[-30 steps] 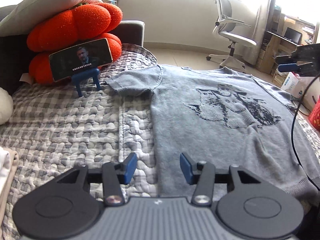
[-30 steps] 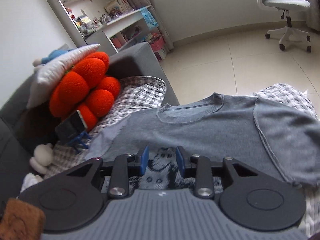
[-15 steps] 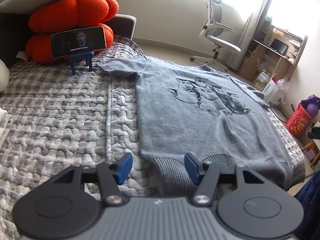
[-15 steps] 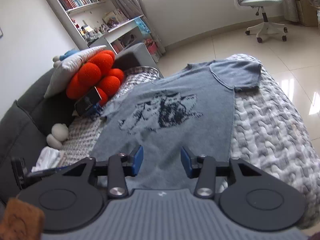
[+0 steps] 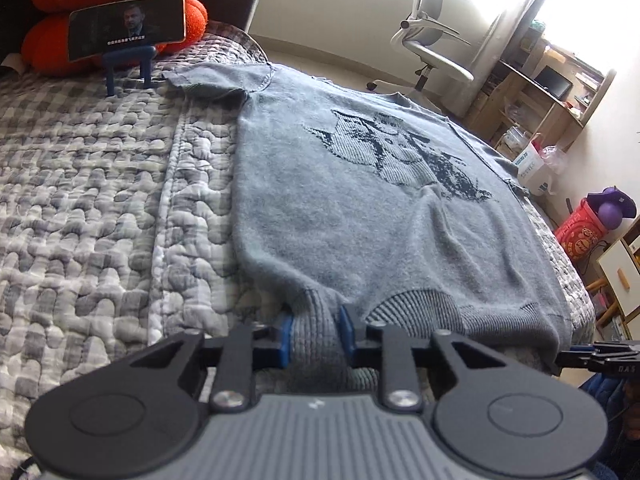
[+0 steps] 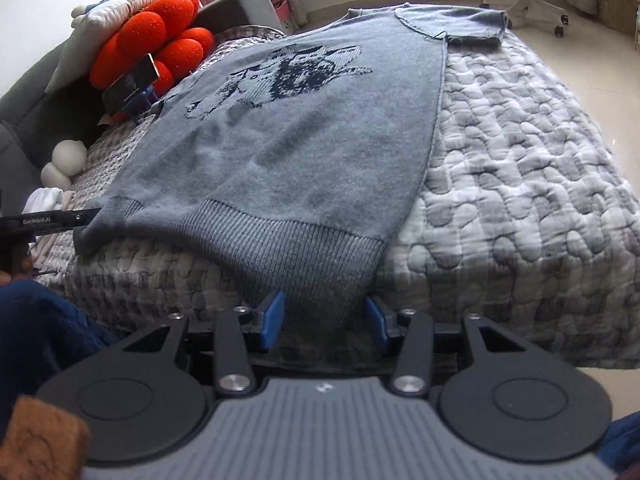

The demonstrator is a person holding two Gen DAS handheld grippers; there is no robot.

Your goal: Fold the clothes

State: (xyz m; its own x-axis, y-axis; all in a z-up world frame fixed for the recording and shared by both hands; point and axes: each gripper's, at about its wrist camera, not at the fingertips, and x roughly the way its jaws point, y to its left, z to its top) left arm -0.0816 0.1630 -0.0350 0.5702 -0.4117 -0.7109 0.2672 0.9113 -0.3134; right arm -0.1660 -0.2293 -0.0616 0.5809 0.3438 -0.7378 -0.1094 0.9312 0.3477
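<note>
a grey sweater (image 5: 360, 220) is lying flat on a quilted bed (image 5: 100, 200), its ribbed hem hanging over the near edge. the left gripper (image 5: 315, 334), just closing, is pinching the hem's left corner. the right gripper (image 6: 325, 322), also closing, is straddling the right corner, pads not visibly pressing.

grey sweater (image 5: 360, 216) flat on quilted bed (image 5: 100, 200)

We read "GenRobot.AI" on the black gripper bar (image 6: 50, 219), "DAS" on the black gripper arm (image 5: 612, 369), phone subtitles illegible.
</note>
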